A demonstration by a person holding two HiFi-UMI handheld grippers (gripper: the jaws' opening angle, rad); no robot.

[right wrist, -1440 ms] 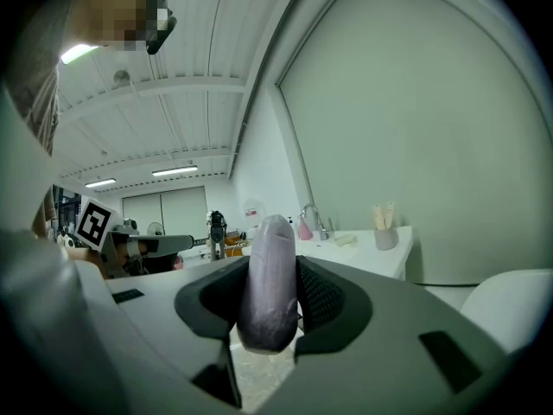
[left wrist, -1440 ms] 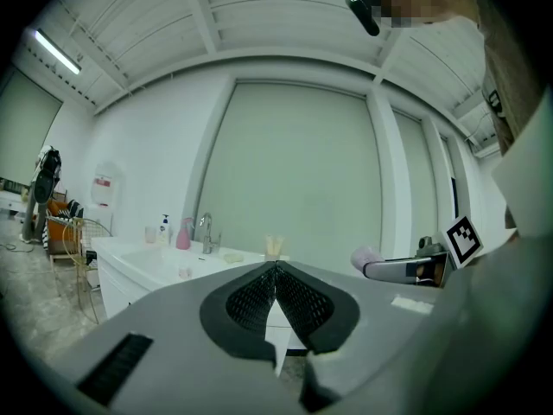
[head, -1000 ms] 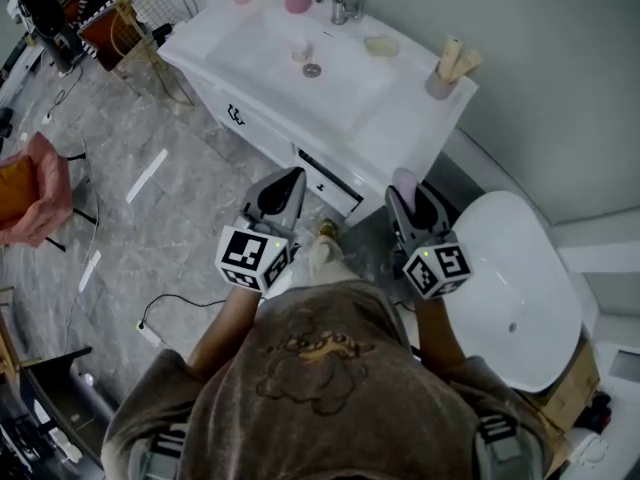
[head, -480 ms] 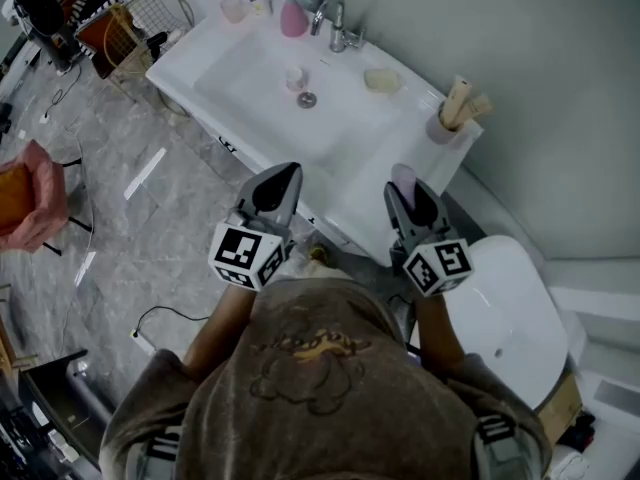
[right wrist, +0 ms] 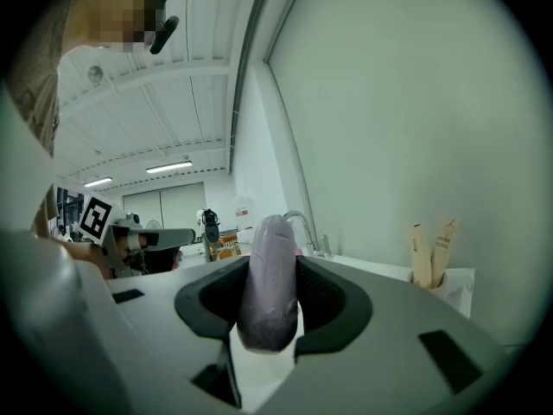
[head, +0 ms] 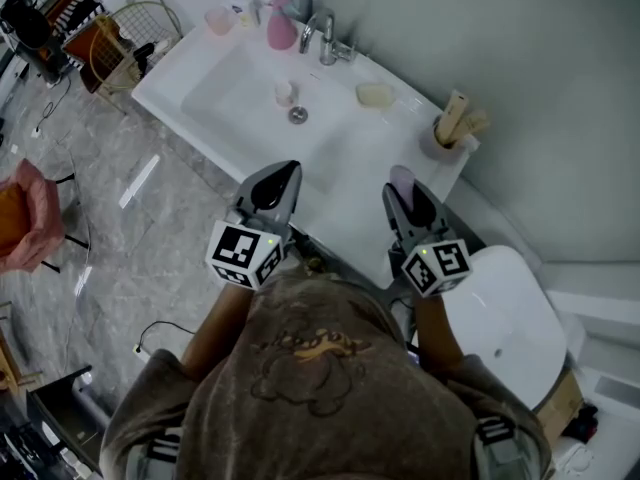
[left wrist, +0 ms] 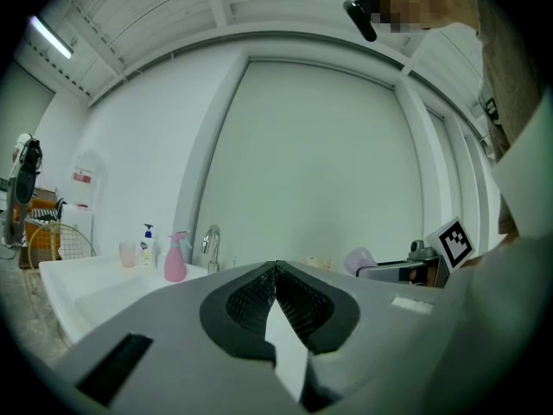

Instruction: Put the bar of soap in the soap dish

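My right gripper [head: 404, 182] is shut on a pale lilac bar of soap [right wrist: 270, 279], which stands on edge between the pads and pokes past the tips [head: 402, 178]. It hovers over the front right part of the white vanity top [head: 352, 178]. The soap dish [head: 376, 95], a small pale shallow dish, sits on the counter to the right of the tap, well ahead of the soap. My left gripper [head: 284, 174] is shut with nothing in it [left wrist: 276, 271] and hangs level over the front rim of the basin.
A chrome tap [head: 325, 36], a pink spray bottle [head: 279, 23], a blue-capped pump bottle [head: 238, 3] and a pink cup [head: 218, 20] line the back of the counter. A cup of wooden sticks [head: 450, 128] stands at its right end. A white toilet [head: 505, 313] is at the right.
Both grippers have moved forward together, from in front of the vanity to over its front edge. The soap stays in the right gripper's grip.
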